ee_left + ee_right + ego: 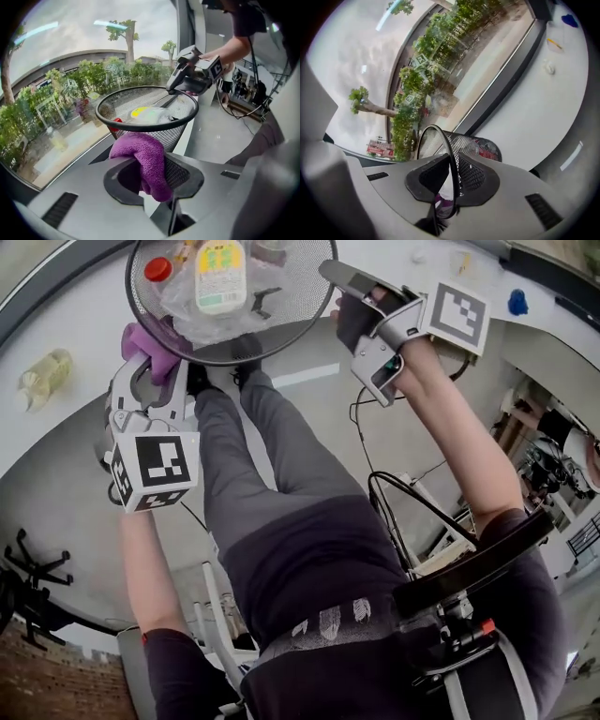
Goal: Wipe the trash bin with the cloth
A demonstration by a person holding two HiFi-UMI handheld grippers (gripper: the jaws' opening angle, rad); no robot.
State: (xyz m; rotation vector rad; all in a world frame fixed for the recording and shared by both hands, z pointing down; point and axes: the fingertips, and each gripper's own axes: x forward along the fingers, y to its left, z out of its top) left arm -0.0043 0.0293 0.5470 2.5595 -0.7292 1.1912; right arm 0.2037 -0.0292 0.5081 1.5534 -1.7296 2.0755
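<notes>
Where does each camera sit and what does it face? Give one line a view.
Head view: on the head, steeply down at the bin, left gripper, right gripper; forearms, legs show.
Left gripper view: on that gripper, along jaws shut on the cloth, toward the bin; other arm shows.
Right gripper view: along jaws clamping the bin's rim, toward a window; no clear body part.
All share the bin.

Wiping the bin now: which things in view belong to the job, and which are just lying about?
In the job:
cloth, clamped in the left gripper
bin, rim between the right gripper's jaws

Lying about:
trash inside the bin
yellowish bottle
blue thing
chair base
</notes>
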